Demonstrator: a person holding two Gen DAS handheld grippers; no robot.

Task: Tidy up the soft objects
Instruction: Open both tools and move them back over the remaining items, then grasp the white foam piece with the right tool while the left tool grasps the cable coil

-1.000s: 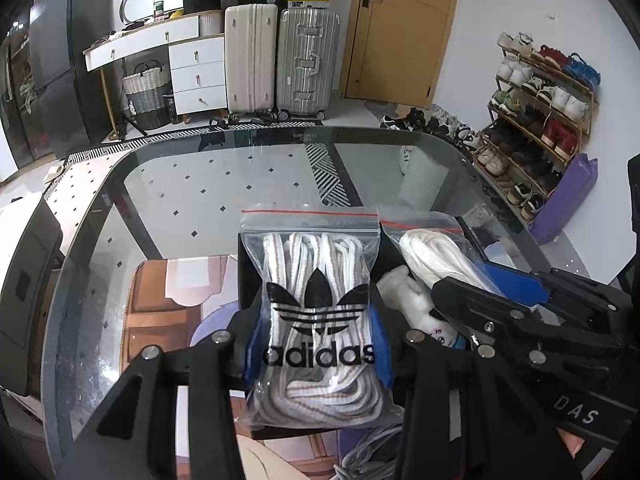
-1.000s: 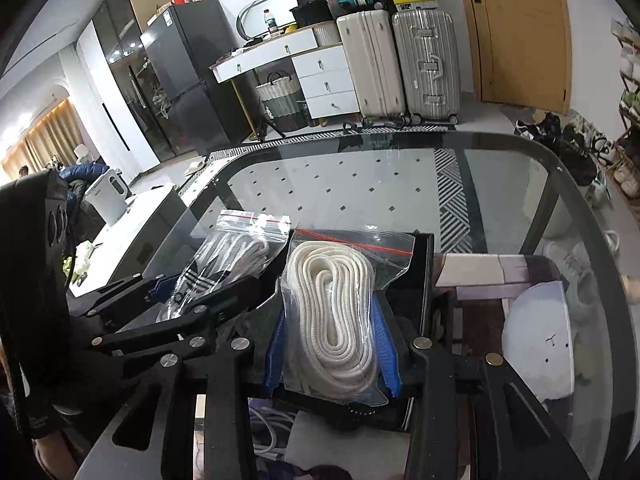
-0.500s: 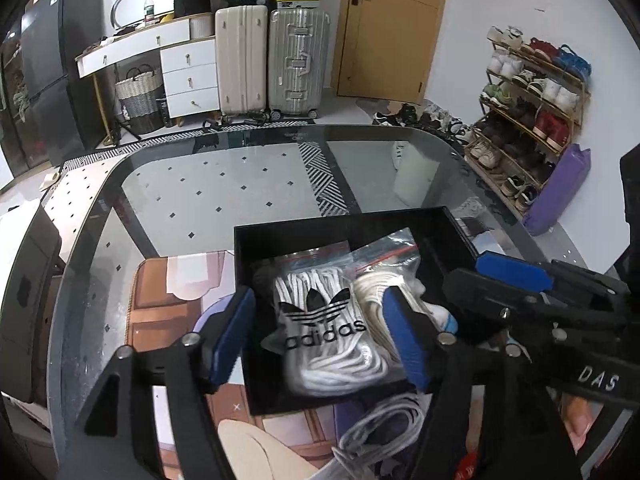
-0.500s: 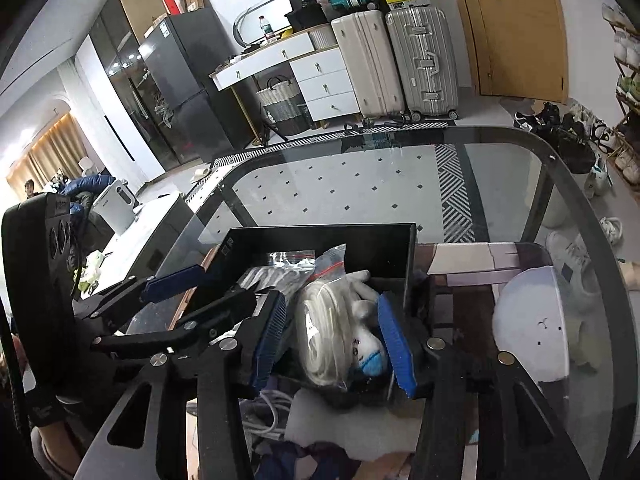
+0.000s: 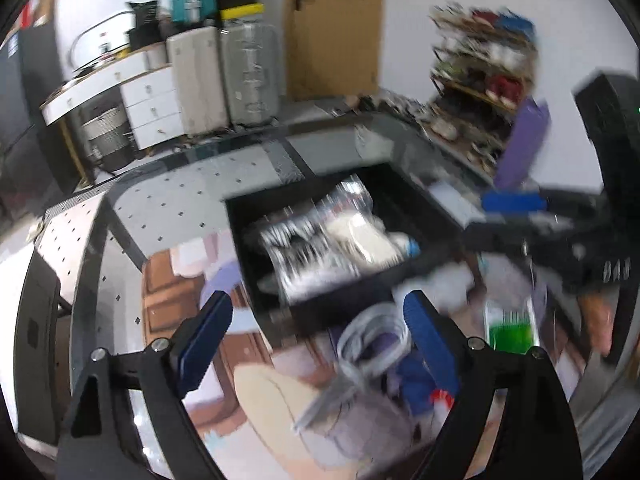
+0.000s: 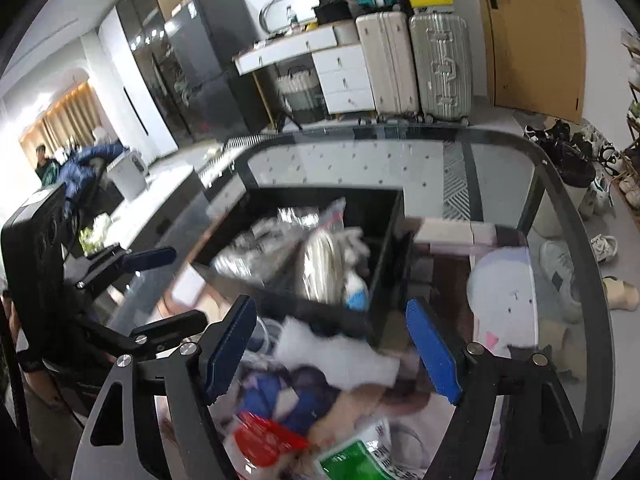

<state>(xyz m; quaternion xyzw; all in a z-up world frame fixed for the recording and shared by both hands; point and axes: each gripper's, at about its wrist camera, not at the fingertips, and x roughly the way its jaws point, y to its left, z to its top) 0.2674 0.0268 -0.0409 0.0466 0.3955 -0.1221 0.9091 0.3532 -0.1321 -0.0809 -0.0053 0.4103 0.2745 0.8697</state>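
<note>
A black box (image 5: 404, 188) (image 6: 388, 256) sits on the glass table. Inside lie the bagged Adidas laces (image 5: 304, 248) (image 6: 248, 256), the bagged white rope (image 5: 360, 236) (image 6: 320, 268) and a small white plush toy (image 5: 404, 244) (image 6: 356, 292). My left gripper (image 5: 316, 344) is open and empty, pulled back short of the box, above a pile of soft items with a bagged grey cord (image 5: 372, 340). My right gripper (image 6: 332, 348) is open and empty, also short of the box, above a white cloth (image 6: 336, 352). The view is blurred by motion.
Near me lie a red packet (image 6: 268, 440), a green packet (image 6: 356, 460) (image 5: 512, 328) and blue fabric (image 6: 280, 396). The table's dark rim (image 6: 540, 160) curves at the right. Suitcases (image 6: 412, 60), drawers and a shoe rack (image 5: 480, 76) stand beyond.
Both grippers let go of their bags into the box, opened wide, and pulled back and up; the pile in front of the box has come into view.
</note>
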